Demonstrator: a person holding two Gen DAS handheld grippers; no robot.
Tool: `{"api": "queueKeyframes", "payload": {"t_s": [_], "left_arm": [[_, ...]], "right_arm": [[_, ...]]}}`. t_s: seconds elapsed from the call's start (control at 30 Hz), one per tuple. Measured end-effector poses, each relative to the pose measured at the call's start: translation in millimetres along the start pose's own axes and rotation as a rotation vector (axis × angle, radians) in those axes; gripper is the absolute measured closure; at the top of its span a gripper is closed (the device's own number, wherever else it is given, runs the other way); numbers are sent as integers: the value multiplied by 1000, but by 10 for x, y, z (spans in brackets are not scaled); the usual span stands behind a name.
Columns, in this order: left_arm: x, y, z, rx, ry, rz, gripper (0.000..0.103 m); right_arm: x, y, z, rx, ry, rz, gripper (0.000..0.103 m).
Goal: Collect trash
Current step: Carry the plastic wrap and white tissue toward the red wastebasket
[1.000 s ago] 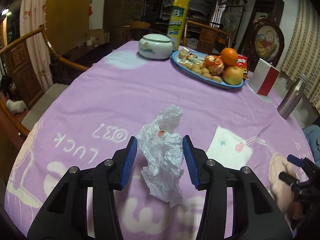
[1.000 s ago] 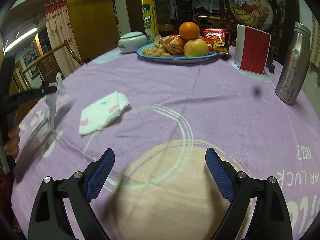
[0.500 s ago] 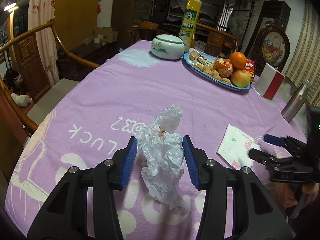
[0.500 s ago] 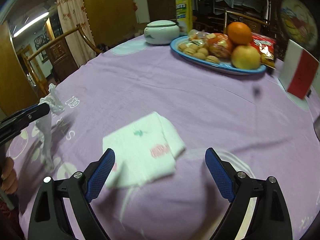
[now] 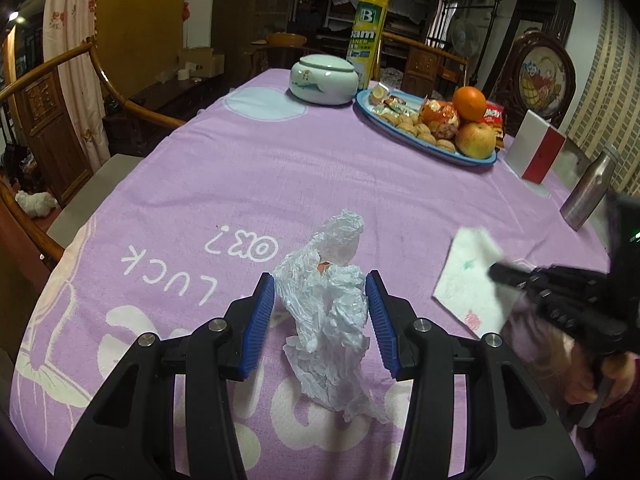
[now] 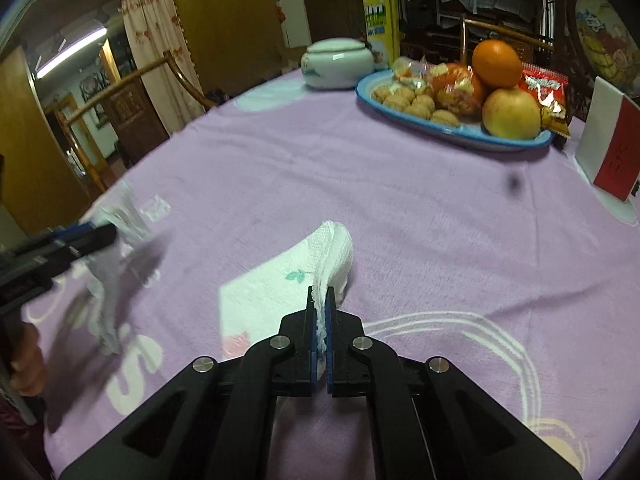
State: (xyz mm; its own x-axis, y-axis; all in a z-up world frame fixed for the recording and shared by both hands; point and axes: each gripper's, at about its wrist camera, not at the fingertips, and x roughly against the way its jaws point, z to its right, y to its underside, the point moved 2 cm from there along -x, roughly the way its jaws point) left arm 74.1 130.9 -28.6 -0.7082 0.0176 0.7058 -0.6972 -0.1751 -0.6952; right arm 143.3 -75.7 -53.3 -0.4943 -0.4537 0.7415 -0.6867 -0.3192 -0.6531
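Observation:
A crumpled white plastic wrapper (image 5: 328,312) hangs between the blue pads of my left gripper (image 5: 320,280), which is shut on it, its tail dangling just above the purple tablecloth (image 5: 248,184). A folded white paper napkin (image 6: 276,280) with a small flower print lies on the cloth, one folded edge pinched up. My right gripper (image 6: 320,294) is shut on that edge. The left wrist view shows the napkin (image 5: 468,276) at the right, with the right gripper (image 5: 496,270) on it. In the right wrist view the left gripper (image 6: 108,232) and wrapper (image 6: 106,300) are at the left.
At the far side stand a blue plate (image 5: 404,136) of walnuts, sweets, an apple and an orange, a white lidded jar (image 5: 322,80) and a yellow can (image 5: 368,32). A red-and-white box (image 5: 538,152) and steel bottle (image 5: 588,188) are at the right. Wooden chair (image 5: 60,92) at left.
My right gripper has travelled left across the table to the napkin and closed on its folded edge. The left gripper keeps its hold on the wrapper in about the same place.

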Motion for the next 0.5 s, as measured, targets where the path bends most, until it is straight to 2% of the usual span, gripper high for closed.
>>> {"api": "queueKeyframes", "payload": {"t_s": [0.13, 0.23, 0.5], "left_arm": [[-32, 3, -20, 8, -1, -12, 55], [23, -1, -17, 0, -15, 20, 56], [300, 24, 84, 41, 23, 55, 56]], "right_arm": [[249, -74, -20, -8, -24, 57, 99], [371, -113, -29, -11, -30, 84, 99], [827, -23, -18, 4, -32, 146, 99]]}}
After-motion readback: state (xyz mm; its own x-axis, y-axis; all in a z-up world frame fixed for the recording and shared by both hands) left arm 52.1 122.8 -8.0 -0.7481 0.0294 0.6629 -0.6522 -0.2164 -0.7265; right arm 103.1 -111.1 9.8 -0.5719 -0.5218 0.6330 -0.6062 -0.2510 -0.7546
